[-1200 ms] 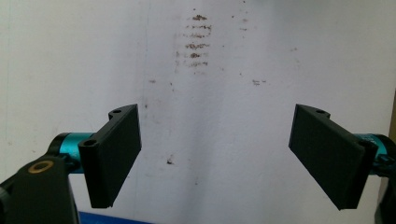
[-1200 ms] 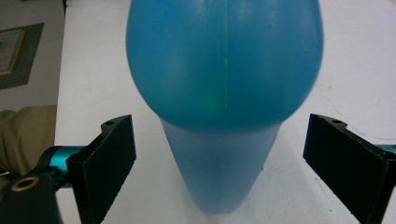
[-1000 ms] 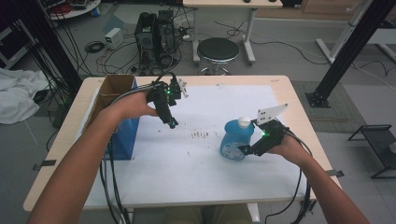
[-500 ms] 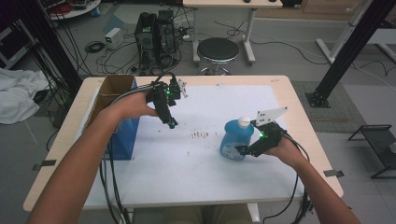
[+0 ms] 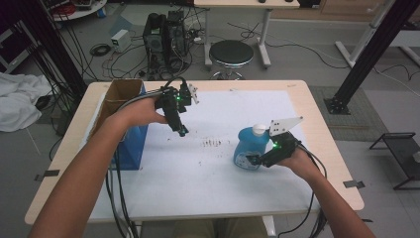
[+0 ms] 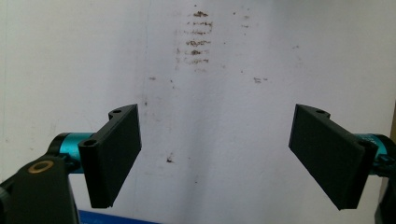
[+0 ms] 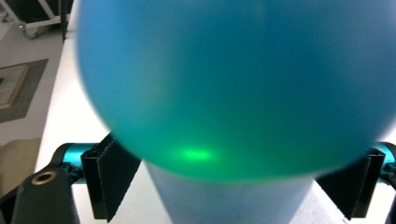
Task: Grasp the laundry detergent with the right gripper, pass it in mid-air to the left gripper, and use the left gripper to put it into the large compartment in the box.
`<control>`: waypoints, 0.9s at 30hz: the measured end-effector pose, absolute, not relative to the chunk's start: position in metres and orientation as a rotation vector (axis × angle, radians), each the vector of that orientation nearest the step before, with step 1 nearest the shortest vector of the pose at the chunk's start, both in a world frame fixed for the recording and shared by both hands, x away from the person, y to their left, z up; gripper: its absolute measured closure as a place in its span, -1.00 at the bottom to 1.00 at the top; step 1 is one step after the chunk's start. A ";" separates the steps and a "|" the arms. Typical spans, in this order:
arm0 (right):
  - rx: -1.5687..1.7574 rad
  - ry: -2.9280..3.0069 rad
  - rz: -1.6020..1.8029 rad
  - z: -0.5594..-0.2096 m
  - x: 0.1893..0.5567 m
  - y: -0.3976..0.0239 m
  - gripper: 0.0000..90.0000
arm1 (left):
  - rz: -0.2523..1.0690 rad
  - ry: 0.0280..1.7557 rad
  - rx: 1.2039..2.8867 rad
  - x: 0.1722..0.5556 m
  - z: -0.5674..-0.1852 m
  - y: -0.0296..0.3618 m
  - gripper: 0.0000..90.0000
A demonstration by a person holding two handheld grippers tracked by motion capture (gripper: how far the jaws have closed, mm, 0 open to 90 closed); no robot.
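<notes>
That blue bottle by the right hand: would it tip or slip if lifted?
The blue bottle stands upright on a broad base, so it probably won't tip easily. Its rounded, smooth-looking plastic may slide between the right gripper jaws, which straddle its narrower lower part. Likely stiff enough to hold.

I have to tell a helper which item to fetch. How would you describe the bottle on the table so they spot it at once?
Find the white-topped table, then look toward its right side, right of the brown smudges. The bottle stands there upright between the right tongs: blue, rounded, white-capped, unlike the cardboard box at the left edge.
</notes>
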State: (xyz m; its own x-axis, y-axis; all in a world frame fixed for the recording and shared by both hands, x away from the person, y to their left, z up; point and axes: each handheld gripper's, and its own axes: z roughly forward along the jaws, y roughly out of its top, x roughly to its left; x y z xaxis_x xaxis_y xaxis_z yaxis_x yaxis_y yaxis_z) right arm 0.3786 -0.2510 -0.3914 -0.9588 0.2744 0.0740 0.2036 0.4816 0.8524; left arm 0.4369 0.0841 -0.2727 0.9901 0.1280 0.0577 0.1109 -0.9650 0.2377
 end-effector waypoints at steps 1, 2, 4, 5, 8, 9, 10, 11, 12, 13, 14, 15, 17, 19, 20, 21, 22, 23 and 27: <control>0.436 2.637 1.503 -0.391 0.378 -0.252 -0.63 | 0.106 0.176 2.897 0.437 -0.273 0.084 -0.62; 0.427 2.634 1.518 -0.392 0.379 -0.253 -0.59 | 0.107 0.175 2.897 0.437 -0.273 0.084 -0.62; 0.421 2.629 1.533 -0.392 0.379 -0.254 -0.49 | 0.102 0.179 2.896 0.437 -0.274 0.083 -0.62; 0.428 2.625 1.536 -0.392 0.378 -0.254 -0.49 | 0.101 0.179 2.895 0.438 -0.274 0.083 -0.62; 0.420 2.617 1.545 -0.392 0.379 -0.253 -0.49 | 0.102 0.173 2.894 0.438 -0.274 0.083 -0.62; 0.414 2.621 1.541 -0.392 0.379 -0.253 -0.49 | 0.103 0.171 2.893 0.438 -0.274 0.083 -0.62; 0.419 2.624 1.538 -0.392 0.379 -0.254 -0.49 | 0.104 0.171 2.893 0.438 -0.274 0.083 -0.62; 0.424 2.619 1.540 -0.392 0.379 -0.253 -0.49 | 0.104 0.176 2.893 0.438 -0.274 0.083 -0.62; 0.423 2.611 1.547 -0.393 0.380 -0.253 -0.49 | 0.103 0.177 2.894 0.438 -0.274 0.083 -0.62; 0.423 2.612 1.546 -0.393 0.380 -0.253 -0.49 | 0.103 0.178 2.895 0.438 -0.274 0.083 -0.62; 0.418 2.616 1.543 -0.393 0.380 -0.253 -0.49 | 0.106 0.175 2.894 0.438 -0.274 0.084 -0.62; 0.411 2.614 1.541 -0.393 0.381 -0.253 -0.49 | 0.105 0.175 2.895 0.438 -0.274 0.084 -0.62; 0.443 2.617 1.535 -0.393 0.379 -0.253 -0.48 | 0.102 0.180 2.892 0.438 -0.274 0.083 -0.62; 0.420 2.610 1.551 -0.394 0.380 -0.252 -0.42 | 0.101 0.178 2.894 0.438 -0.274 0.083 -0.62; 0.405 2.616 1.546 -0.394 0.380 -0.252 -0.41 | 0.101 0.176 2.894 0.438 -0.274 0.083 -0.62; 0.418 2.618 1.544 -0.394 0.379 -0.252 -0.41 | 0.105 0.175 2.896 0.438 -0.274 0.083 -0.62; 0.421 2.621 1.540 -0.395 0.379 -0.251 -0.40 | 0.100 0.174 2.896 0.438 -0.274 0.083 -0.62; 0.409 2.618 1.546 -0.395 0.380 -0.251 -0.37 | 0.100 0.174 2.896 0.438 -0.274 0.083 -0.62; 0.396 2.606 1.554 -0.395 0.380 -0.251 -0.28 | 0.099 0.174 2.895 0.438 -0.275 0.083 -0.62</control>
State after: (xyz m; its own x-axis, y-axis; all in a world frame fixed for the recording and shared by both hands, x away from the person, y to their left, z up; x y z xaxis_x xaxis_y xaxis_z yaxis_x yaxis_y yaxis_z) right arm 0.3796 -0.2512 -0.3947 -0.9633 0.2613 0.0619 0.1787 0.4518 0.8740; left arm 0.4381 0.0830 -0.2749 0.9906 0.1258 0.0529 0.1095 -0.9643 0.2413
